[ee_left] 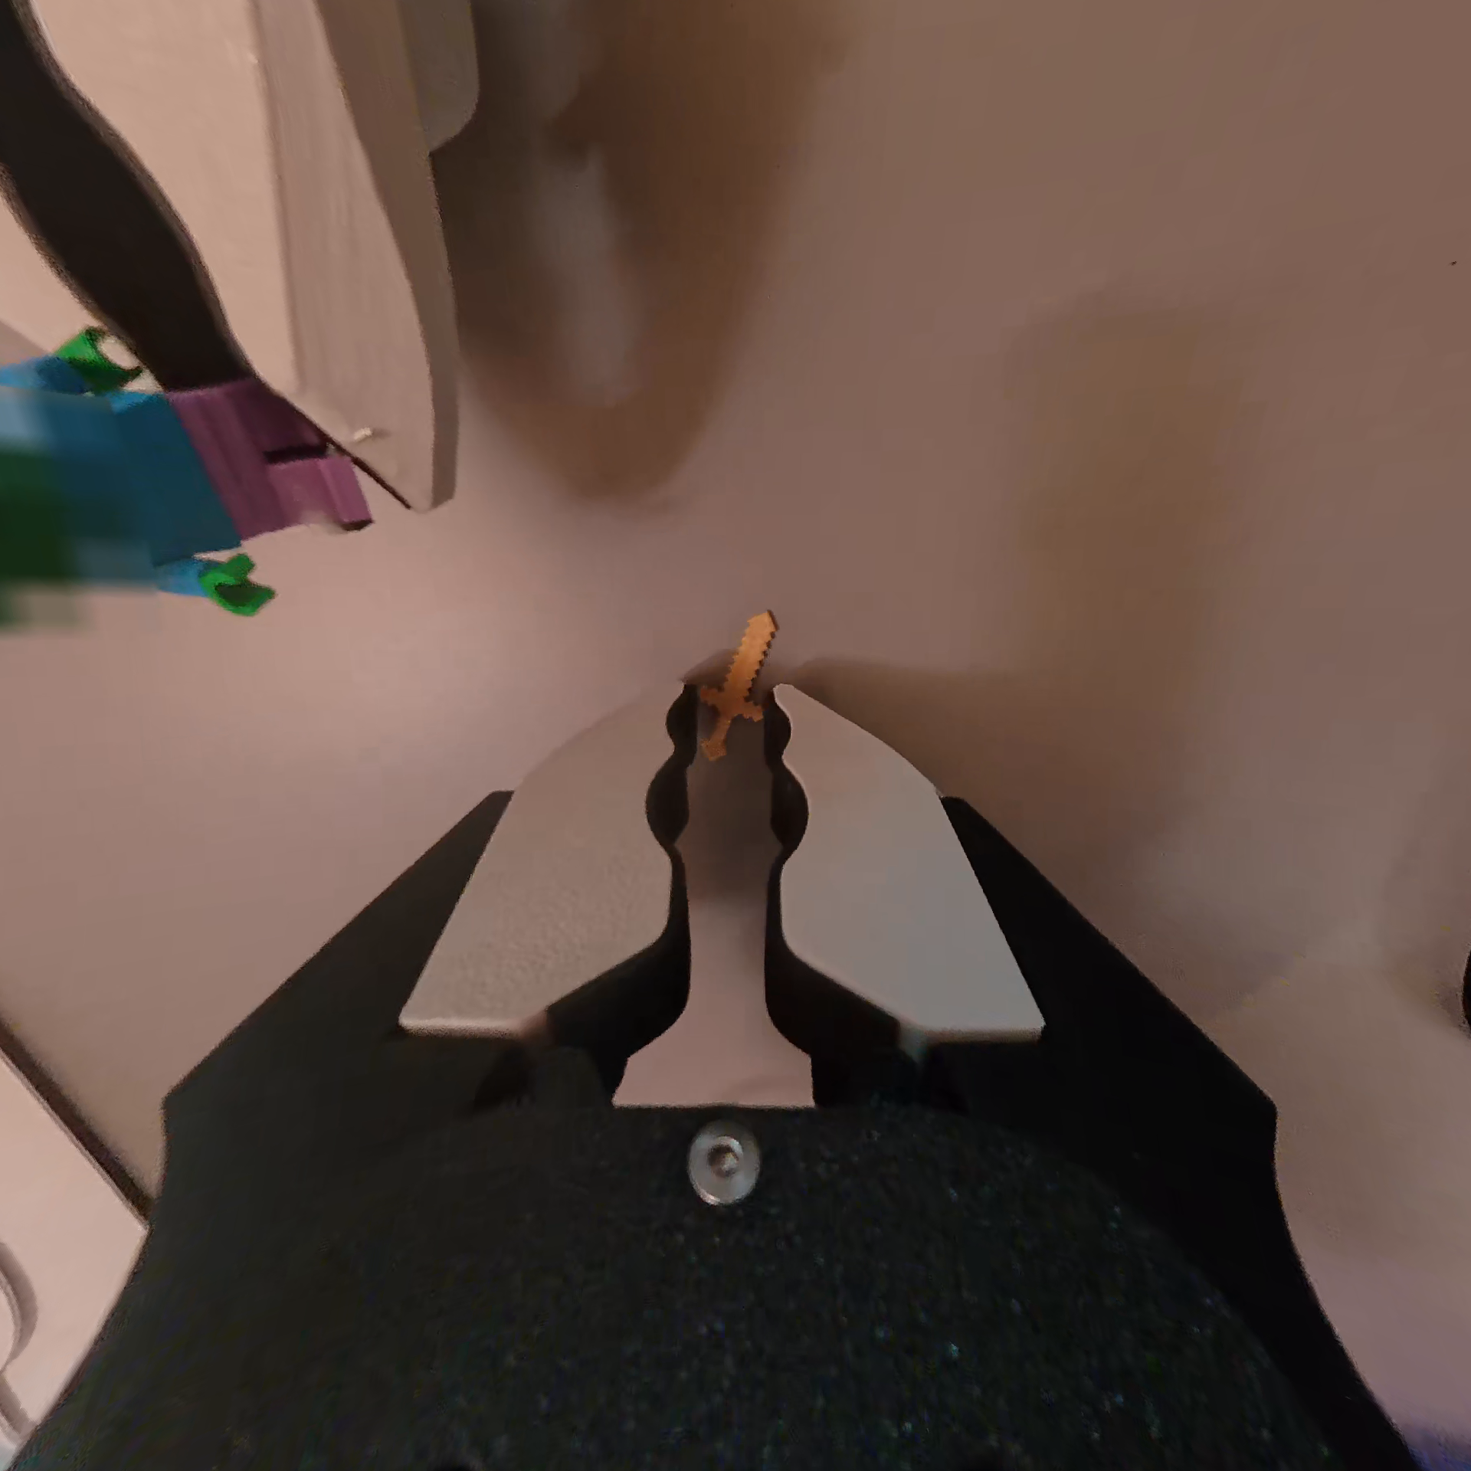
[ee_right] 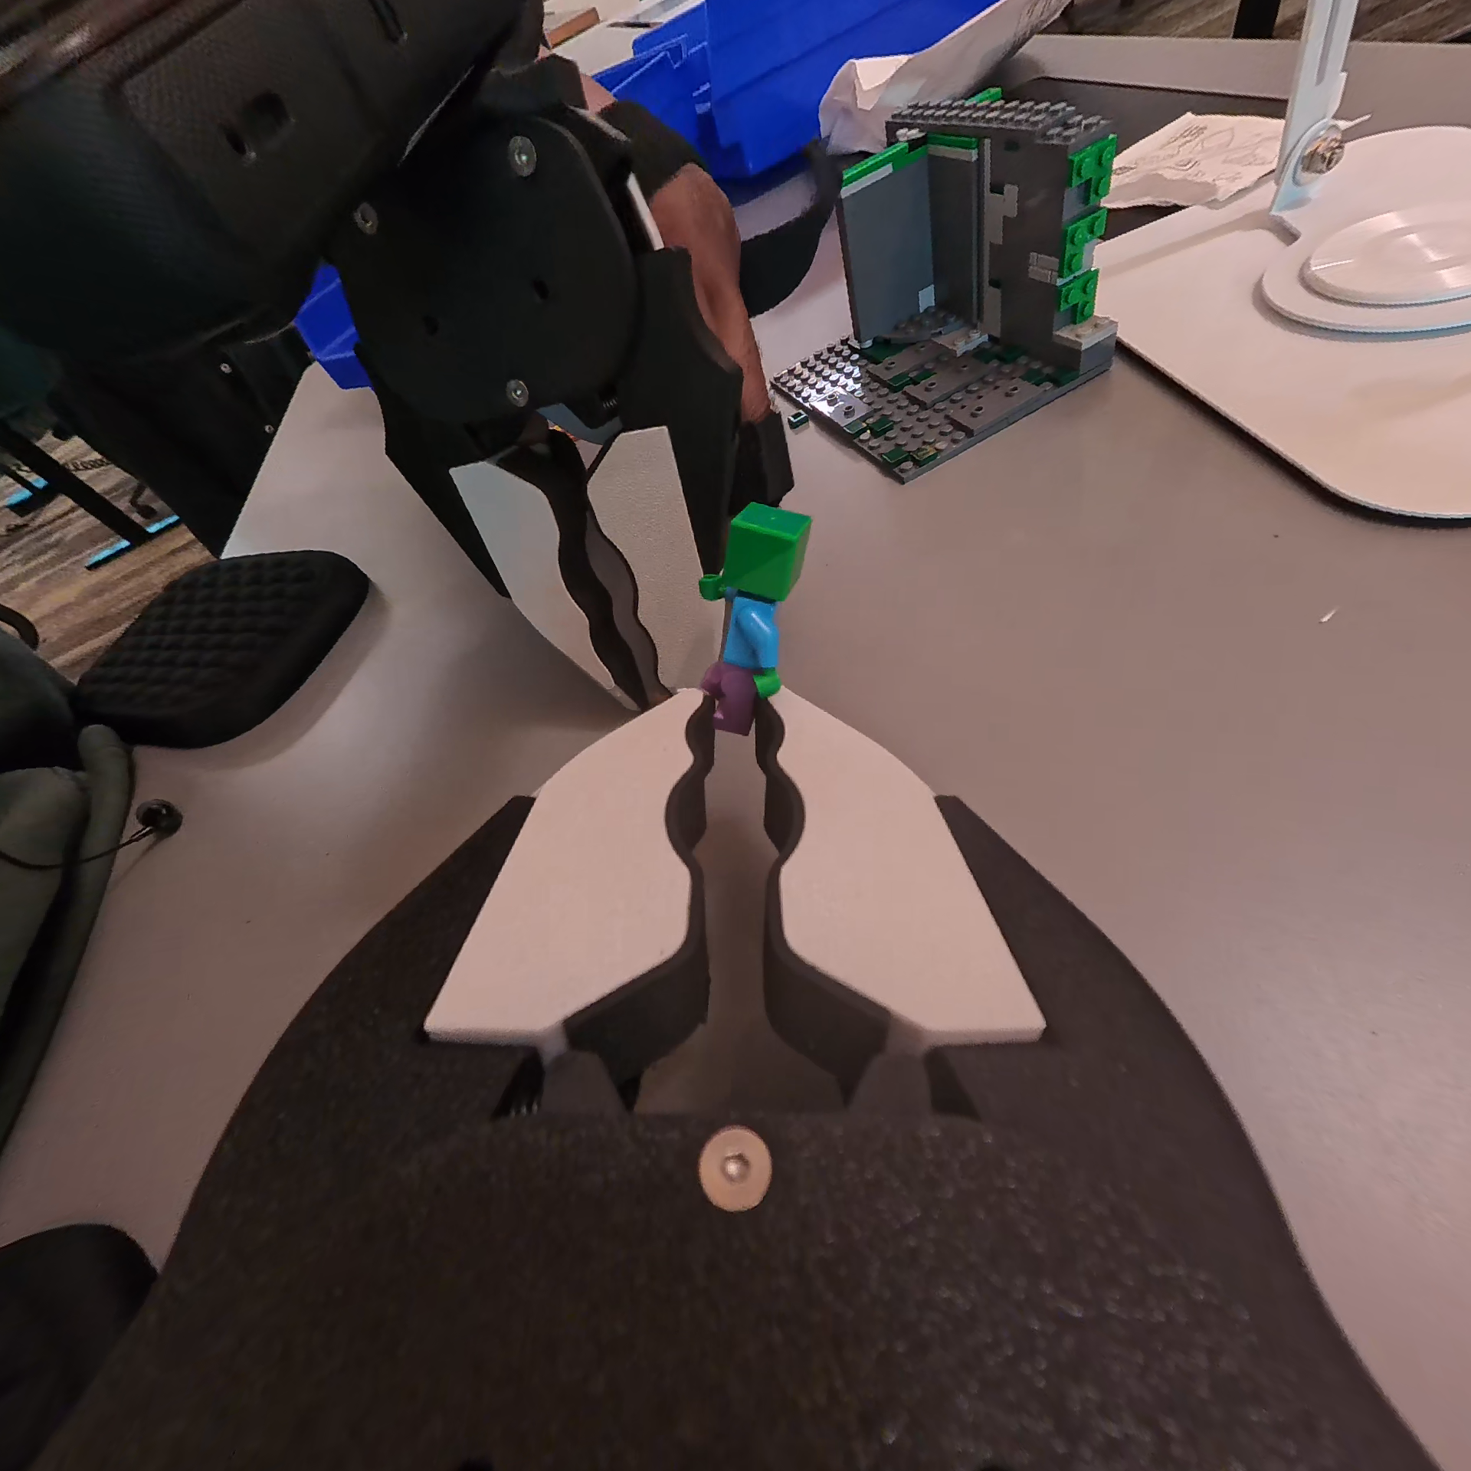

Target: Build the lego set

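The left hand-held gripper (ee_left: 731, 700) is clenched on a tiny gold pixel sword (ee_left: 739, 686), pinched at the very fingertips with the blade poking out toward 12 o'clock. The right hand-held gripper (ee_right: 736, 712) grasps a zombie minifigure (ee_right: 752, 625) by its purple legs, green head up, above the grey tabletop (ee_right: 1114, 716). In the right wrist view the left gripper's tips sit just beside the figure, at its 9 o'clock; in the left wrist view the figure lies at 10 o'clock, well apart from the sword.

The likely next step is seating the sword handle in one of the figure's green clip hands (ee_left: 239, 585) — and that is where things could fail. The sword is held by a sliver, so any sideways push against the clip could twist it out of the tips and drop it onto the tabletop. A push on the arm could also pivot the figure at the legs, or pop the arm round. The half-built grey and green structure (ee_right: 975, 263) stands at 1 o'clock, clear of both.
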`<move>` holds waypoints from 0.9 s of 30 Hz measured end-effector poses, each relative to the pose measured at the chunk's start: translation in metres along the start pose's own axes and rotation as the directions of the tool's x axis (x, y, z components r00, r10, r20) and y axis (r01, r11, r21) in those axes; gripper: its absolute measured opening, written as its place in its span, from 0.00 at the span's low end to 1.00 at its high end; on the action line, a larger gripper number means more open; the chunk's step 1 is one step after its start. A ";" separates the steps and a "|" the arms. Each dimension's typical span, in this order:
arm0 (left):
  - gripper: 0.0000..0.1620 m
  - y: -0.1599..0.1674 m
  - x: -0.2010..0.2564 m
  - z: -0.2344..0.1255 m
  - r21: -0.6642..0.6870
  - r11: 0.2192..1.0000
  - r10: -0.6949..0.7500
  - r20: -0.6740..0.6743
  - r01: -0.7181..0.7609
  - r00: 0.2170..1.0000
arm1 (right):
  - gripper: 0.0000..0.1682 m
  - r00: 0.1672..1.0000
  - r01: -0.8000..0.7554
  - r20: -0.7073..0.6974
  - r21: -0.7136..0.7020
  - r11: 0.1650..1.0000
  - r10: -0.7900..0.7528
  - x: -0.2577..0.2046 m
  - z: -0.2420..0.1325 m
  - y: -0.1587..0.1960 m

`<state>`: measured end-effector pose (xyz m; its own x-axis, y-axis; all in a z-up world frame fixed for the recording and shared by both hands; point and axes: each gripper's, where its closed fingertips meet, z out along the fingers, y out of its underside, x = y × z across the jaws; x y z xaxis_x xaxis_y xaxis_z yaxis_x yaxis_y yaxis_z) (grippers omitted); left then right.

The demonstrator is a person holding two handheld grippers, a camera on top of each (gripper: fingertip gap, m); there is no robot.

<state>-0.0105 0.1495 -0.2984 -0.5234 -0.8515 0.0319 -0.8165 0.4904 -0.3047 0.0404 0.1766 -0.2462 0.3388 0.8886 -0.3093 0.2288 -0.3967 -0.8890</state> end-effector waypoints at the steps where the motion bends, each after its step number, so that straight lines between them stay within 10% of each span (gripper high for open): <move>1: 0.09 0.000 0.000 0.000 0.003 1.000 -0.005 0.002 0.005 1.000 | 0.05 1.000 0.001 0.000 -0.001 1.000 -0.001 0.000 0.000 0.000; 17: 0.05 -0.016 0.008 -0.019 0.374 0.917 -0.242 0.237 0.142 0.941 | 0.05 0.999 0.034 0.001 -0.030 0.999 -0.034 -0.004 0.004 0.005; 27: 0.05 -0.042 -0.012 -0.082 0.829 0.520 -0.593 0.178 0.205 0.785 | 0.05 0.997 0.081 -0.014 0.050 0.995 -0.080 -0.013 0.006 -0.008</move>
<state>0.0098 0.1546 -0.2079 0.1166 -0.9925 0.0361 -0.3296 -0.0729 -0.9413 0.0290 0.1696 -0.2371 0.3321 0.9142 -0.2323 0.2098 -0.3117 -0.9267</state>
